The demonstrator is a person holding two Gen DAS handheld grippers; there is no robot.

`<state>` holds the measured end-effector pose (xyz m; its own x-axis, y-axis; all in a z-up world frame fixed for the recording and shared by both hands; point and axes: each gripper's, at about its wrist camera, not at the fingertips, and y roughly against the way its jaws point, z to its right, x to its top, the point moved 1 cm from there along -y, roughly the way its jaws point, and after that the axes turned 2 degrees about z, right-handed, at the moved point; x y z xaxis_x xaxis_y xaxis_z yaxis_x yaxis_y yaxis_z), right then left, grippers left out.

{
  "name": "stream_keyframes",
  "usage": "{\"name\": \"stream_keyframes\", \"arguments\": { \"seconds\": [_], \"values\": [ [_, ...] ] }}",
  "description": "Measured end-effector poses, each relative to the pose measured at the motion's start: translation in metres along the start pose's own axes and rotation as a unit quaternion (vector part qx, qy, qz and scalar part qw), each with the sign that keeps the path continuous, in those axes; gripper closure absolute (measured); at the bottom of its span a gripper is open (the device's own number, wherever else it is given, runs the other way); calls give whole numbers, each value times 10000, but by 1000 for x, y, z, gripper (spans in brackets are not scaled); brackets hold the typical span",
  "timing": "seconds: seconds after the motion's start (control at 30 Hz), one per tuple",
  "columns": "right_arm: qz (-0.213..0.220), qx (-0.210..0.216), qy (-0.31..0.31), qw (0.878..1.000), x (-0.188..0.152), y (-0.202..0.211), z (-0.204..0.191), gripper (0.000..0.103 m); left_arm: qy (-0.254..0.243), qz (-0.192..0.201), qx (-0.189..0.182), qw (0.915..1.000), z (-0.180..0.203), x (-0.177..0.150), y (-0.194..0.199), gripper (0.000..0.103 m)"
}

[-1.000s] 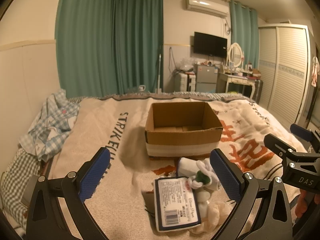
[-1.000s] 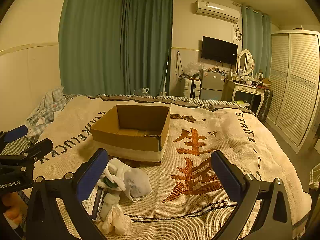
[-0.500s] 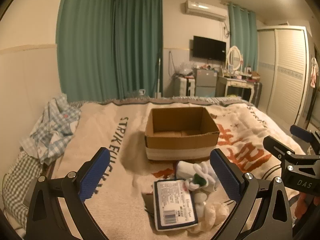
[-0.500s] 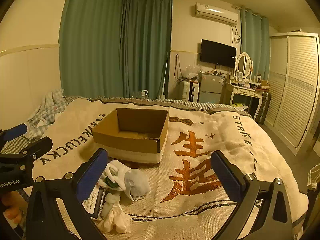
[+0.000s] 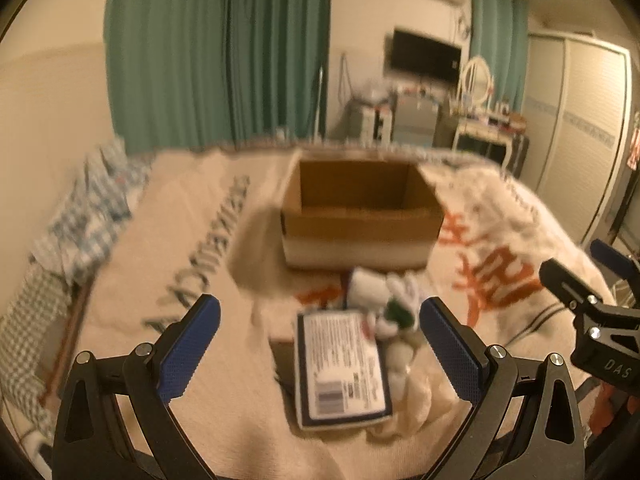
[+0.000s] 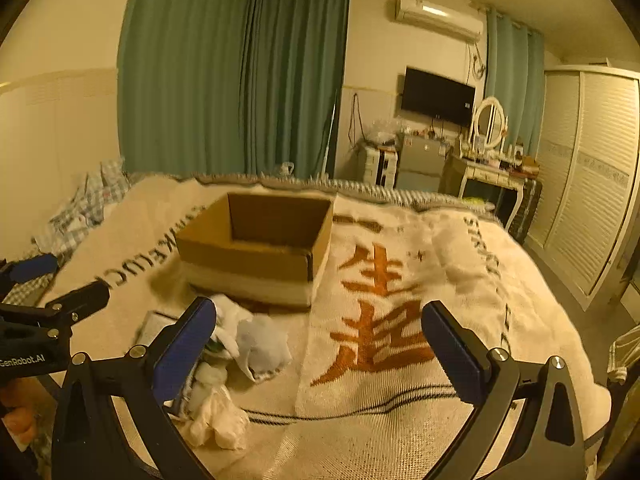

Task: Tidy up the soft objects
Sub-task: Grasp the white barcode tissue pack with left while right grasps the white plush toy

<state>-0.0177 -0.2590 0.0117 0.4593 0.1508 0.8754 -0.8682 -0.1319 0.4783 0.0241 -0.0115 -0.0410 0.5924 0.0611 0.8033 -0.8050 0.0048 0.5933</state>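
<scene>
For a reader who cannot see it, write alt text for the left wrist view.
The open left gripper hovers over a labelled flat packet and white soft items on a blanket; an open cardboard box stands behind.

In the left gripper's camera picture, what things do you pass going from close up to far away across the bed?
Flat white-labelled packet with a dark blue border → heap of white soft cloth items with a green bit → open brown cardboard box → long green curtains on the far wall.
</scene>
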Motion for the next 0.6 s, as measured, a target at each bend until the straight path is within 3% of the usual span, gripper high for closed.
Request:
{"name": "stream_keyframes", "arguments": {
  "seconds": [0.3, 0.53, 0.6],
  "values": [
    [-801, 242, -200, 9963, -33, -61, 5, 0, -16, -1388, -123, 9902, 17, -41, -77, 2],
    [-1045, 323, -93, 9940, -43, -84, -5, 0, -45, -1726, -223, 9847, 17, -49, -100, 3],
    [-1097, 325, -61, 9934, -43, -86, -8, 0, -75, -1741, -290, 9843, 16, -49, -101, 12]
  ]
}}
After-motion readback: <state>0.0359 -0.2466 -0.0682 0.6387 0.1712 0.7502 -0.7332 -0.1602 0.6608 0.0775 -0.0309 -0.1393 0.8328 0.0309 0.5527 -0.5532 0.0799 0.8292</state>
